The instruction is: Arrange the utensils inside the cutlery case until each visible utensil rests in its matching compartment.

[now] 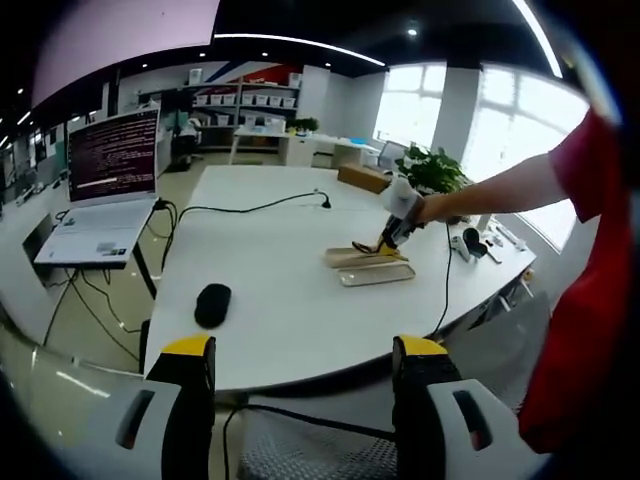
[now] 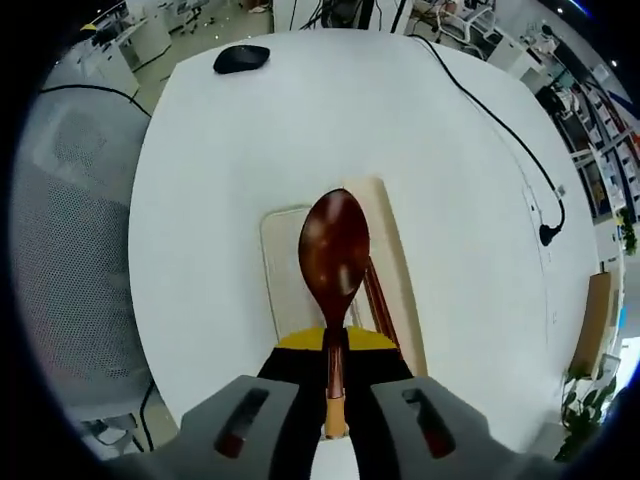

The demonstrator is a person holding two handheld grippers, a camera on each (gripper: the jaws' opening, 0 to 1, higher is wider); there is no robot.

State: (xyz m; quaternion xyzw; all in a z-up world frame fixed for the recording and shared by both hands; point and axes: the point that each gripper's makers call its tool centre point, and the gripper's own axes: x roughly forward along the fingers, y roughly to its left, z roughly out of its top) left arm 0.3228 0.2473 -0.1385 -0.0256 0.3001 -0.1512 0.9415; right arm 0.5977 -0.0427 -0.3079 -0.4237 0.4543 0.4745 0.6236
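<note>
**Spoon held over the cutlery case**

The right gripper clamps a dark wooden spoon by its handle, bowl hanging above the pale cutlery case on the white table. The left gripper waits back at the near edge, jaws wide, near a black mouse.

Bright daylight from windows, fisheye-bent edges, sharp focus
</note>
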